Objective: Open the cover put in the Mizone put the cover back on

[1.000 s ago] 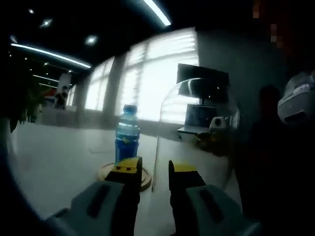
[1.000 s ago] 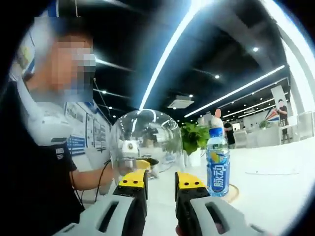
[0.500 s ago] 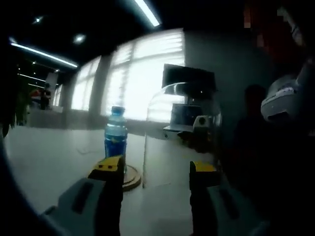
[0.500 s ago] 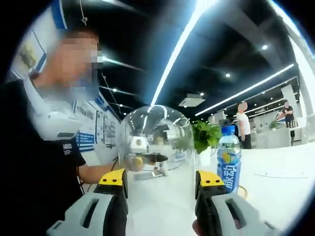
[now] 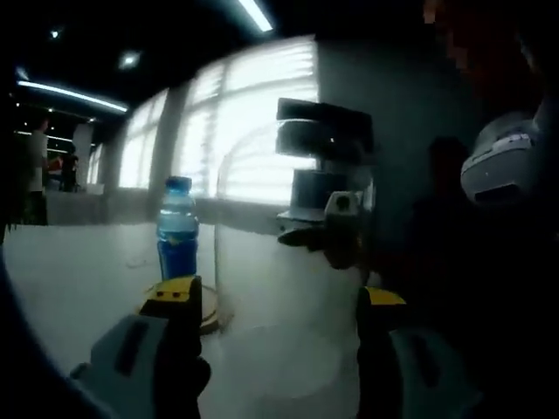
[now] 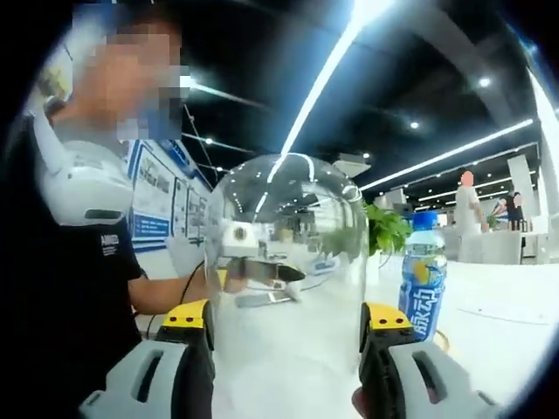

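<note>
Right gripper view: clear dome cover (image 6: pixel 288 262) fills frame centre between both spread grippers (image 6: pixel 286 319) (image 5: pixel 275 301), unclamped; Mizone bottle (image 6: pixel 423 284) stands right of its edge.

Left gripper view: dim and backlit. The only strong light is the blown-out windows (image 5: pixel 236 122); the right side falls into near-black shadow. The bottle (image 5: pixel 177 229) stays readable, though the frame is soft throughout, with muddy blur low down. Right gripper view: much brighter, with ceiling light strips (image 6: pixel 327 65) streaking and flaring. The glass dome (image 6: pixel 284 262) carries glare and warped reflections. Both views have heavy fisheye bending at the edges. The white table (image 6: pixel 498 305) is nearly overexposed.
</note>
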Available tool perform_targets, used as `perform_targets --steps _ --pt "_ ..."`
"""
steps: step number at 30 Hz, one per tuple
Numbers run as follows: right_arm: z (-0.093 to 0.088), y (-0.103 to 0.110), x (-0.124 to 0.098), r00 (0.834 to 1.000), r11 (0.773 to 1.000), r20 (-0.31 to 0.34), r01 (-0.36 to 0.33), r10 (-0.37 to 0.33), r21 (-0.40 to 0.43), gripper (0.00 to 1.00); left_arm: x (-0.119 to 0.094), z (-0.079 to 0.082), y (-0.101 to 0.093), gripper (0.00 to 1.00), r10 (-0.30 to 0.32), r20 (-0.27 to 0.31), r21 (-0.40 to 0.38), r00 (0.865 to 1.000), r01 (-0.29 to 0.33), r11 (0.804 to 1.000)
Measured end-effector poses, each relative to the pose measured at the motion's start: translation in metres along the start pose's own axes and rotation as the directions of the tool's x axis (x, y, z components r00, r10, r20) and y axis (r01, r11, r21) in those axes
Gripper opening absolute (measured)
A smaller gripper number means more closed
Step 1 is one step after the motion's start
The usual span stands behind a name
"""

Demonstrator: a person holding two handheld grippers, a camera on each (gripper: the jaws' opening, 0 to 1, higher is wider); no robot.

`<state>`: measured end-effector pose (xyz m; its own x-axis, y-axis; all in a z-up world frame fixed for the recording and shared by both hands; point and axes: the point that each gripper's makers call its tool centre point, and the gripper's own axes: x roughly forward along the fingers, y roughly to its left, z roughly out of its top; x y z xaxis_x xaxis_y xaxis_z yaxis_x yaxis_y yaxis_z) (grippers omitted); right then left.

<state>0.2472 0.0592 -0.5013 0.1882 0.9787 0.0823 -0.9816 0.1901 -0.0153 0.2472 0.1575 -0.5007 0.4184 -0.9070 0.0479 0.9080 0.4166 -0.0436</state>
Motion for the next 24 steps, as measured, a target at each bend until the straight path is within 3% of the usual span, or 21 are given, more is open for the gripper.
perform_targets --steps 5,11,13,16,21,24 --pt "0.000 -0.001 0.003 1.000 1.000 -0.012 -0.006 0.006 0.010 0.62 0.003 0.003 -0.007 0.61 -0.035 0.008 0.016 0.999 0.035 0.999" --pt "-0.003 0.000 0.006 0.999 0.999 -0.036 -0.022 0.024 0.039 0.64 0.008 -0.001 -0.006 0.66 -0.058 0.033 0.051 0.998 0.056 0.997" --pt "-0.005 0.000 0.007 0.999 0.999 -0.047 -0.027 0.028 0.030 0.65 0.010 -0.003 -0.006 0.68 -0.055 0.024 0.048 0.998 0.054 0.997" --pt "-0.006 -0.001 0.008 0.998 0.997 -0.051 -0.024 0.028 0.068 0.66 0.013 -0.004 -0.007 0.70 -0.037 0.013 -0.028 0.999 0.038 0.999" --pt "-0.007 0.000 0.009 0.999 0.996 -0.040 -0.020 0.023 0.085 0.67 0.018 -0.004 -0.011 0.71 -0.022 -0.011 -0.036 1.000 0.022 0.999" --pt "-0.007 0.000 0.011 0.999 0.997 -0.028 -0.028 0.031 0.075 0.69 0.022 -0.007 -0.013 0.72 -0.014 -0.039 -0.001 0.999 0.014 1.000"
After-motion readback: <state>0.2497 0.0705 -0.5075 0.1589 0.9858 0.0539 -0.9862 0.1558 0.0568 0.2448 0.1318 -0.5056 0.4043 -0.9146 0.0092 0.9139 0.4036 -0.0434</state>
